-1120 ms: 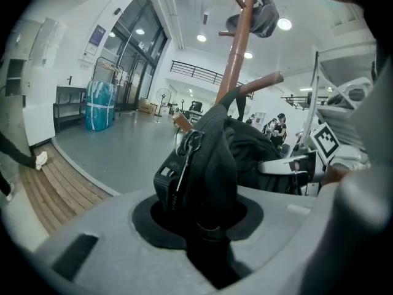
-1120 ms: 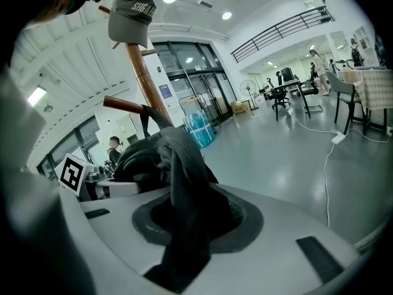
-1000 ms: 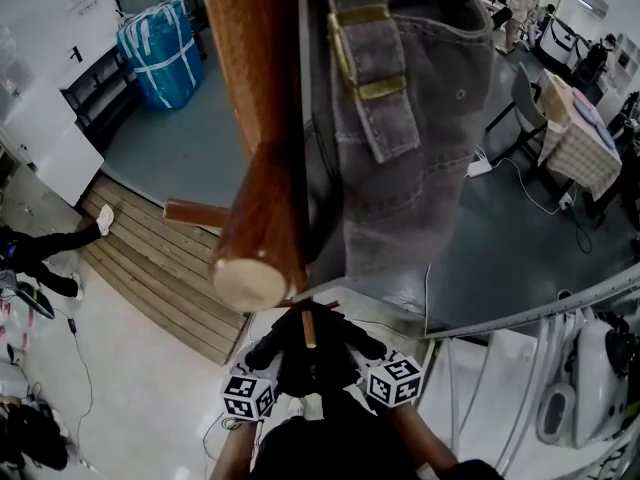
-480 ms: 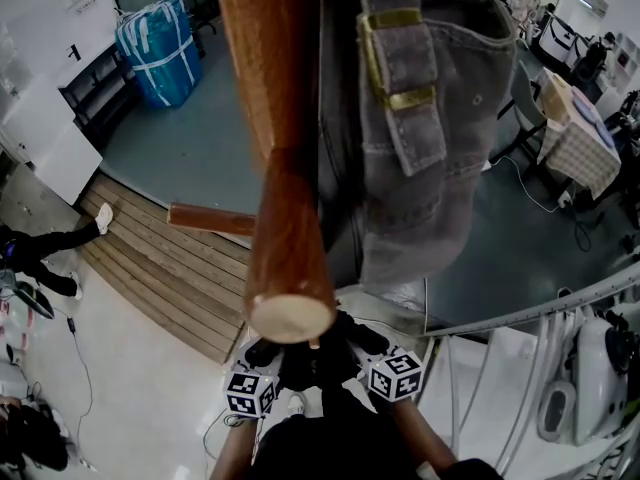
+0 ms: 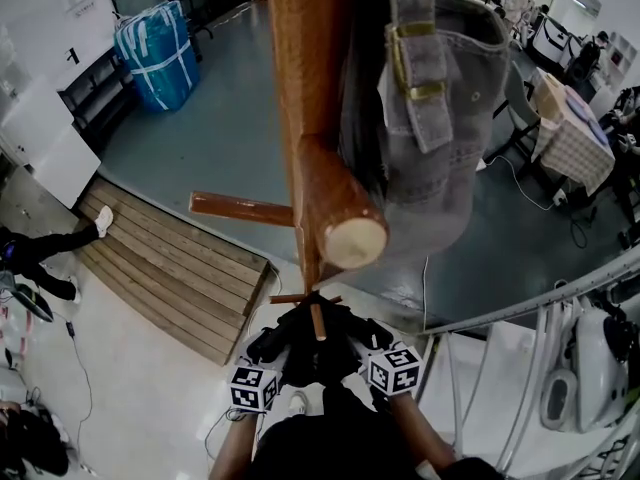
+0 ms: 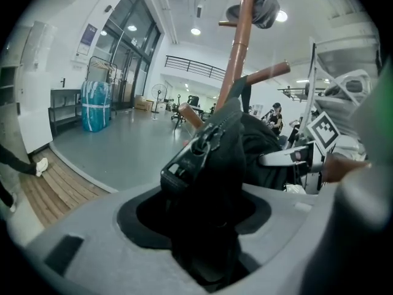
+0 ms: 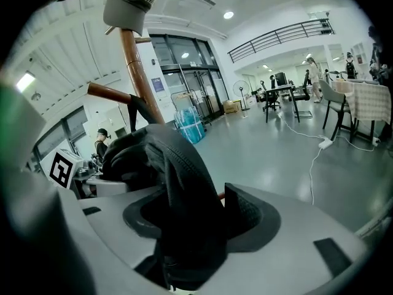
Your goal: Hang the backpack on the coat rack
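Black padded-fabric backpack sits low against the round wooden coat rack pole, under a grey canvas bag with brass buckles. Left gripper and right gripper jaws are opening: zippered fabric in one, ribbed strap in the other.

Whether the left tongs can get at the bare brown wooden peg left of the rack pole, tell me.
Probably, once freed: nothing hangs on the bare brown wooden peg and the way up to it looks clear. But the black fabric backpack sits in the left tongs, whose jaws are opening.
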Demonstrator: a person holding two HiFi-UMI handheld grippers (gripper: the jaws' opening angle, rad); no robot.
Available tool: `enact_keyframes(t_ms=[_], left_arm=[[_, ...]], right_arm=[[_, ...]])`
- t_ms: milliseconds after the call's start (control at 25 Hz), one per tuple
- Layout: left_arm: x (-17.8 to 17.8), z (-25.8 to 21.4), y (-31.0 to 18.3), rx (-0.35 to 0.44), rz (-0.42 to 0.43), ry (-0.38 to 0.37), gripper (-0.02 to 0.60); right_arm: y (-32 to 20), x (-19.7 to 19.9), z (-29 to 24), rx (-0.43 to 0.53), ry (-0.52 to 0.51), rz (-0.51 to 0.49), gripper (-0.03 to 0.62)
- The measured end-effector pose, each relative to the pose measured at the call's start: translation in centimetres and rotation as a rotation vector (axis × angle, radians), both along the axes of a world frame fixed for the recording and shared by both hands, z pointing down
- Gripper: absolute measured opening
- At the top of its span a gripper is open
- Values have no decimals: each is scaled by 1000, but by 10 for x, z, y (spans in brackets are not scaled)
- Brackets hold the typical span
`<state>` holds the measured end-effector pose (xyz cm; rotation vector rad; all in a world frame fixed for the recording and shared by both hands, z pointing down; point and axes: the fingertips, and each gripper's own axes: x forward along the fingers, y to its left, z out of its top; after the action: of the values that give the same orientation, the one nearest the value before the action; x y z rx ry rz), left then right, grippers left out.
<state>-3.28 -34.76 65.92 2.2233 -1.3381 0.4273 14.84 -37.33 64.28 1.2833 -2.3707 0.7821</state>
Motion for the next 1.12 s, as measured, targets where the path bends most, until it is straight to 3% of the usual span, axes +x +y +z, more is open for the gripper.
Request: enact_keyframes(t_ms=[360,800,1120], left_arm=[[-4,-12,16,28,49,28,252],[-37,-54,53,138,53,78,252],[-42,-81,92,208,94,157,250]], right_arm=[[14,-1,-20,43,16,64,241],[62,-6,-53,110,-7,179,241],[114,-27,-68,130,-34,232,241]])
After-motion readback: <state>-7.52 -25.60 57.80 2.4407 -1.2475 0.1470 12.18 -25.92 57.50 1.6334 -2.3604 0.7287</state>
